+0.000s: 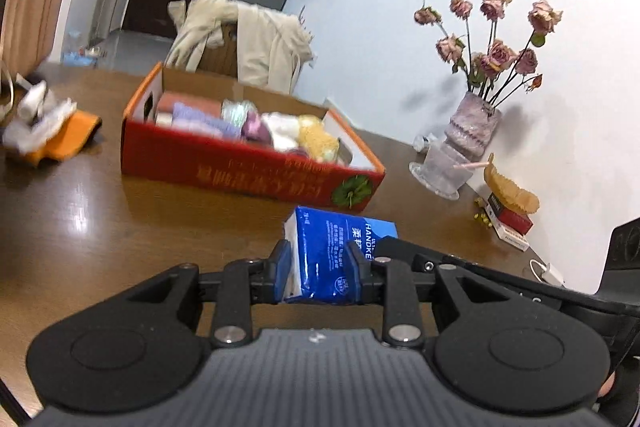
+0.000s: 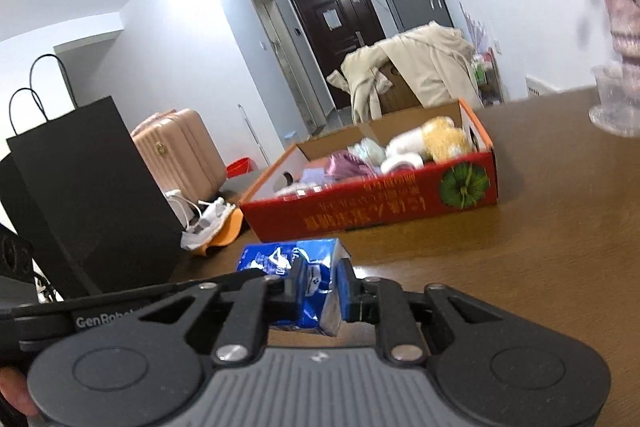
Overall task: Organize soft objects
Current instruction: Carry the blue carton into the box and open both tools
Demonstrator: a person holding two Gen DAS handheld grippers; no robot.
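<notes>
Both grippers squeeze the same blue tissue pack (image 1: 332,259). The left gripper (image 1: 322,269) has its 2 fingers pressed on the pack's sides, near its close end. The right gripper (image 2: 320,287) also pinches the pack (image 2: 296,279) between its 2 fingers. The pack is just above the brown table (image 1: 80,219), in front of the red box (image 1: 240,163). I cannot tell if the pack touches the table.

The red box sits on the table, a little past the pack. It is open on top. Inside are soft things: a yellow fuzzy toy (image 1: 318,143), a white fluffy thing (image 1: 282,131), a purple cloth (image 1: 196,119) and a pink folded one (image 1: 180,101).

To the left of the box lies a messy pile of white stuff on an orange cloth (image 1: 60,143). In the right wrist view a black paper bag (image 2: 88,195) stands near that pile.

A vase with dried pink roses (image 1: 476,123) stands by the wall, to the right of the box. A pink suitcase (image 1: 32,3) is behind the table. A cream coat (image 1: 256,35) hangs over a chair behind the box.
</notes>
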